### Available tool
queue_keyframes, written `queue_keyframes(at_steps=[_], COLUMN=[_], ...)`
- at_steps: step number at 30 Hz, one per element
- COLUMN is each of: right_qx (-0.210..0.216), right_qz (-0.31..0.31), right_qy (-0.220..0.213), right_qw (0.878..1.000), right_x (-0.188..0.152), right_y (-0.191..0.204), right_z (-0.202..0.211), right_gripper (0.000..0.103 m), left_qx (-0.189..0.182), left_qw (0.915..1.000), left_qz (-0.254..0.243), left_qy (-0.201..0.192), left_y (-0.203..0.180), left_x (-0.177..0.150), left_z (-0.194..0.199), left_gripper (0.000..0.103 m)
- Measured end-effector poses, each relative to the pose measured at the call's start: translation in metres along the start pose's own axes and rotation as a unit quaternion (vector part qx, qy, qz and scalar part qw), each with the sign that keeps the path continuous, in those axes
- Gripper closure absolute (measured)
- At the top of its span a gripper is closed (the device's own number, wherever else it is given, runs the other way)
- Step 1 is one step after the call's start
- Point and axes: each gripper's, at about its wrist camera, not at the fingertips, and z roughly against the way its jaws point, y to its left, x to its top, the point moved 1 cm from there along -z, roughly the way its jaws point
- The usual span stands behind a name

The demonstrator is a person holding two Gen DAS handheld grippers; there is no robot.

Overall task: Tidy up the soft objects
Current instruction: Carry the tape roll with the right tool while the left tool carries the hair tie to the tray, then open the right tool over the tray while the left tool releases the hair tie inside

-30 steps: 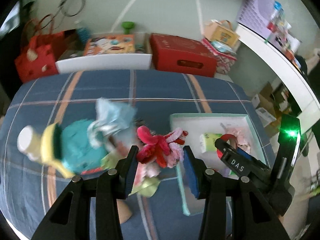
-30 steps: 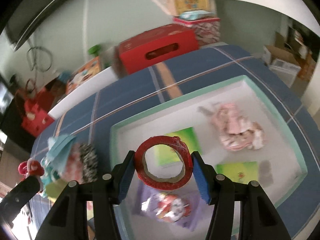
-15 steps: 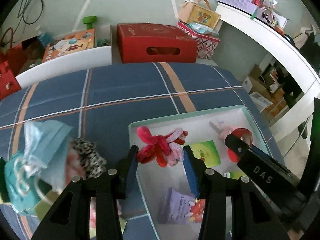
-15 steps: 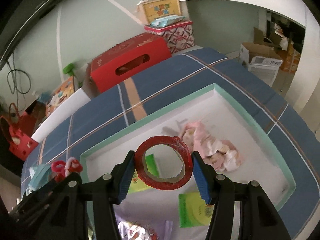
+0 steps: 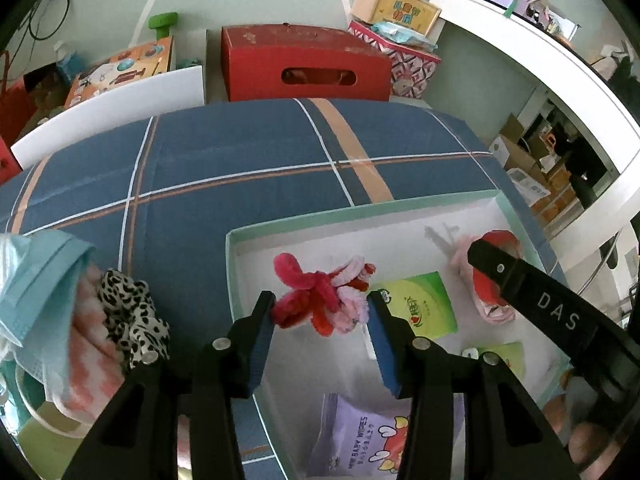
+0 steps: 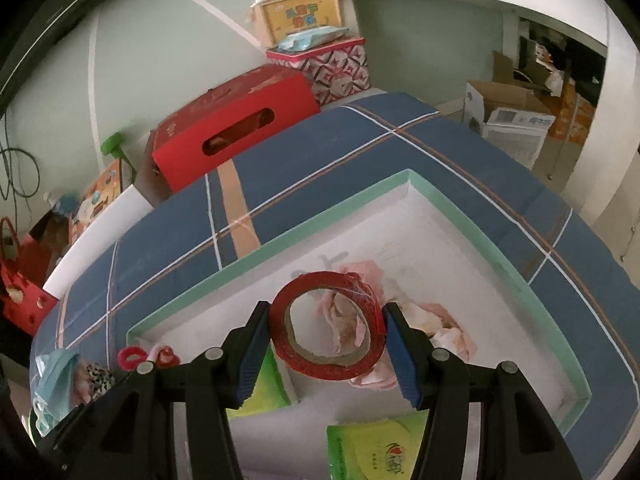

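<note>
1. Right now the left gripper (image 5: 320,314) carries a tangle of fuzzy pipe-cleaner loops (image 5: 320,300), pink, red and pale, over the near left corner of the green-rimmed tray (image 5: 360,210). Its jaws have just been easing apart a little, yet the bundle sits between the blue pads and both appear to touch it.
2. The right gripper (image 6: 326,338) has its jaws set fairly wide and closed on a red roll of tape (image 6: 326,340), held across its outer rim above a crumpled pink cloth (image 6: 420,316) in the tray.
3. I'd judge the loop bundle to be very light, springy and fuzzy enough not to slip; squeezing across its thick middle suits it, since single loops would bend away.
4. The tape roll looks stiffer, and a grip across the outside is the sound one.
5. Outside the tray, on the blue plaid cover (image 5: 240,168), wait a pale blue face mask (image 5: 40,280), a leopard-print scrunchie (image 5: 132,316) and a pink striped cloth (image 5: 88,344). All should be limp; I'd pinch them at a bunched fold.
6. Green packets (image 5: 420,308) and a purple wipes pack (image 5: 360,436) already lie in the tray.
</note>
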Motion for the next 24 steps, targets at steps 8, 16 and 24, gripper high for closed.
queue_keyframes(at_steps=[8, 16, 24], right_qx=[-0.008, -0.03, -0.051], right_qz=[0.024, 0.033, 0.046], right_qy=[0.002, 0.019, 0.032], right_qw=[1.0, 0.999, 0.997], right_x=[0.0, -0.002, -0.008], right_y=[0.007, 0.0, -0.004], right_z=[0.011, 0.02, 0.022], right_gripper=[0.033, 0.02, 0.01], left_qx=[0.004, 0.051, 0.07], left_qw=[0.9999, 0.9982, 0.9957], left_qz=[0.016, 0.027, 0.058], left_qy=[-0.003, -0.017, -0.016], left_y=[0.005, 0.016, 0.032], left_x=[0.0, -0.004, -0.01], left_z=[0.014, 0.033, 0.046], left_gripper=[0.034, 0.013, 0.013])
